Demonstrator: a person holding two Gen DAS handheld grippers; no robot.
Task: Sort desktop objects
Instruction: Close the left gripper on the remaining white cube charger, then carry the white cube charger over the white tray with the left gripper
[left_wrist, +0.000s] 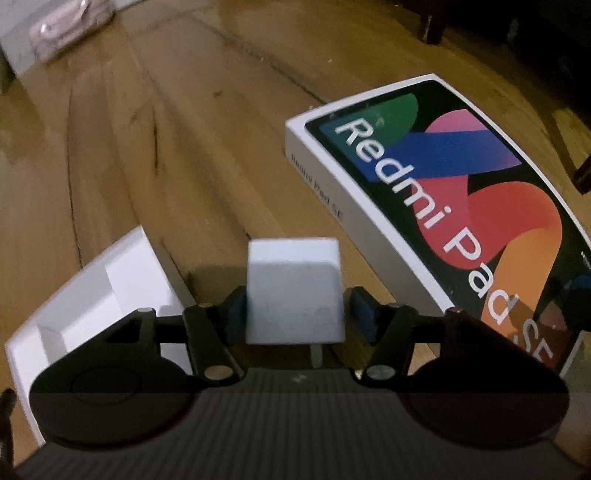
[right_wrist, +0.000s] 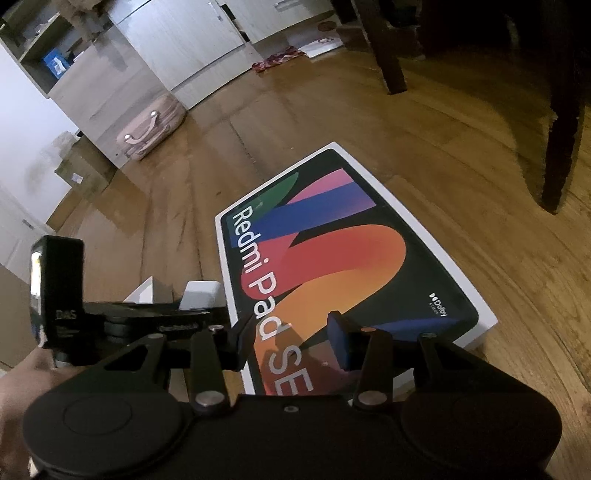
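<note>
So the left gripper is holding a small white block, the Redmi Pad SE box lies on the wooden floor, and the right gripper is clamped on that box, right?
Not quite. The right gripper is open and holds nothing; in the right wrist view it hangs over the colourful Redmi Pad SE box, blue pads apart. The rest stands: in the left wrist view the left gripper holds the small white block, and the box lies on the wooden floor.

The left wrist view sits low and close over the wooden floor (left_wrist: 184, 147), looking forward and down past its claw (left_wrist: 295, 310). The right wrist view rides higher, facing across the room toward the cabinets (right_wrist: 177, 48). Both share the tablet box (left_wrist: 443, 192) (right_wrist: 332, 258) and the white tray (left_wrist: 92, 295) (right_wrist: 144, 293).
</note>
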